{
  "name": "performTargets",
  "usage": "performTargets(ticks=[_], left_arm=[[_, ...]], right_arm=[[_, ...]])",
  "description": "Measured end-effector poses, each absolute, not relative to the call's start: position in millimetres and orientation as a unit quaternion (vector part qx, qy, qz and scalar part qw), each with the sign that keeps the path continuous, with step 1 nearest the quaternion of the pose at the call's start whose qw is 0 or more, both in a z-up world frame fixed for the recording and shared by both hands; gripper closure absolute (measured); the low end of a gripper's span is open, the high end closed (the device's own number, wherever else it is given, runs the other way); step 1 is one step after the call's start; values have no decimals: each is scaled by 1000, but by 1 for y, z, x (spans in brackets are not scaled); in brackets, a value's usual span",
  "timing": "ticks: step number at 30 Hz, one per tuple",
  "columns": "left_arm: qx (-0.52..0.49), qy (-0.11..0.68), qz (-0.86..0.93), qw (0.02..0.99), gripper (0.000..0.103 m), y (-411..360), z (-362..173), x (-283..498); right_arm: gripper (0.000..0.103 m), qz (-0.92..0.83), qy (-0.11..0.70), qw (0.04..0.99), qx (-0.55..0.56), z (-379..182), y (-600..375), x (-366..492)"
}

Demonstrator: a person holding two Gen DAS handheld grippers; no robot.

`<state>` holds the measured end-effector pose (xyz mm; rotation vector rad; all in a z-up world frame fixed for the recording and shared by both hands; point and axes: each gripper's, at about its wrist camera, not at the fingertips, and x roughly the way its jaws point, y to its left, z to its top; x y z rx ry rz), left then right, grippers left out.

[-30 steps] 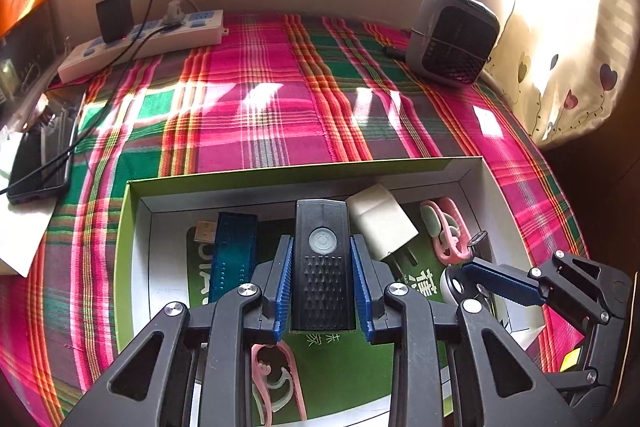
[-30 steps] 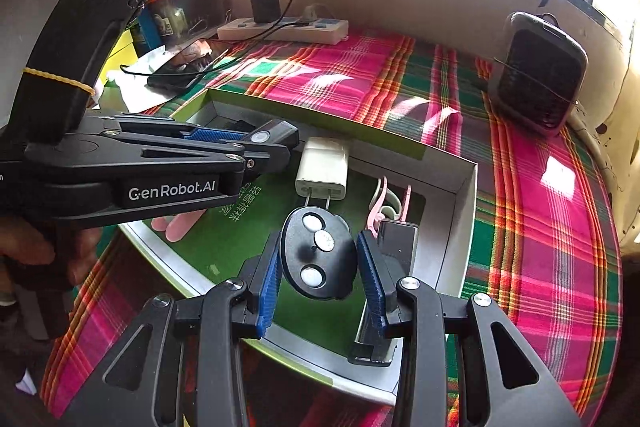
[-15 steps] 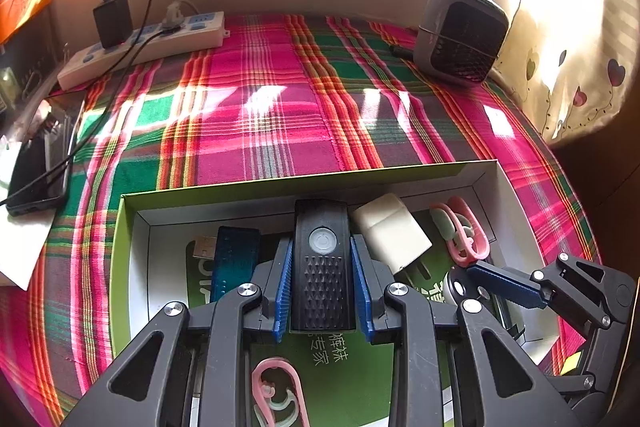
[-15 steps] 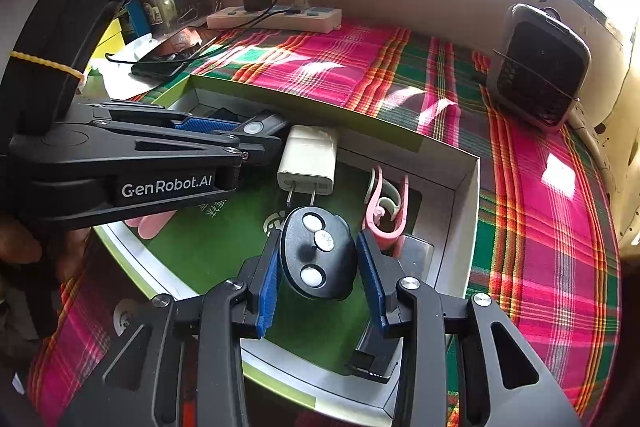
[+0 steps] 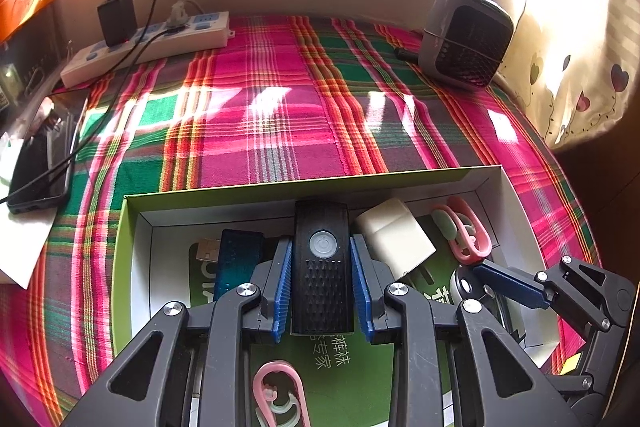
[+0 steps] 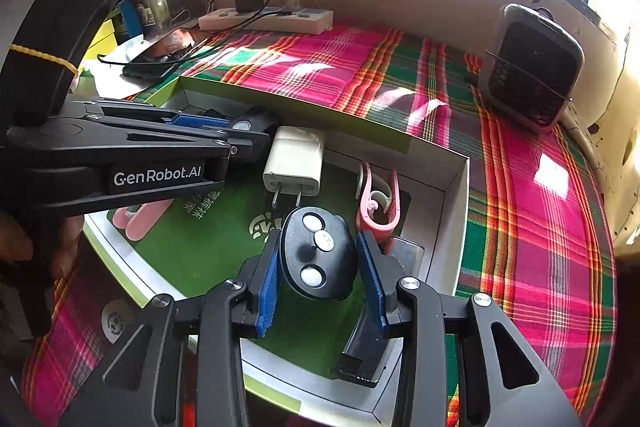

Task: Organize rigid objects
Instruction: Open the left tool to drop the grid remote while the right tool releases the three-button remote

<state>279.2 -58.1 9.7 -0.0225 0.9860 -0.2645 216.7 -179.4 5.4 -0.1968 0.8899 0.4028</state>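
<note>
Left wrist view: left hand-held gripper (image 5: pixel 322 287) clamped on a black power-button device (image 5: pixel 322 267), held over the green-lined box (image 5: pixel 132 267).

Right wrist view: right hand-held gripper (image 6: pixel 322 275) clamped on a black three-button key fob (image 6: pixel 318 257), over the same box.

Step, as judged: both items gripped over the box and due for placing; next, lowering each onto bare lining clear of the white charger (image 6: pixel 294 167).

Left view only: blue USB device (image 5: pixel 238 263). Right view only: a black object (image 6: pixel 362 351) against the box's near wall.

Two pink clips (image 5: pixel 466 235), one white charger (image 5: pixel 394 237), one fan (image 5: pixel 468 37), one power strip (image 5: pixel 148 43), one phone (image 5: pixel 40 163)
</note>
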Motion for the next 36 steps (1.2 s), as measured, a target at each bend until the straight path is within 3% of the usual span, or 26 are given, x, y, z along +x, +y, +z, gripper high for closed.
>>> performTargets(ticks=[10,20,36], left_arm=[[-13,472,-128,872,73,-57,11,278],[-15,473,-136,870,66,-58,14,270],[-20,448,-138,883,66,-44,36,233]], right_arm=[[65,191,424,881,-88,5,-181,216],[58,191,411,888,-78,11,-183,206],[58,178,396,900,-48,23,-193,179]])
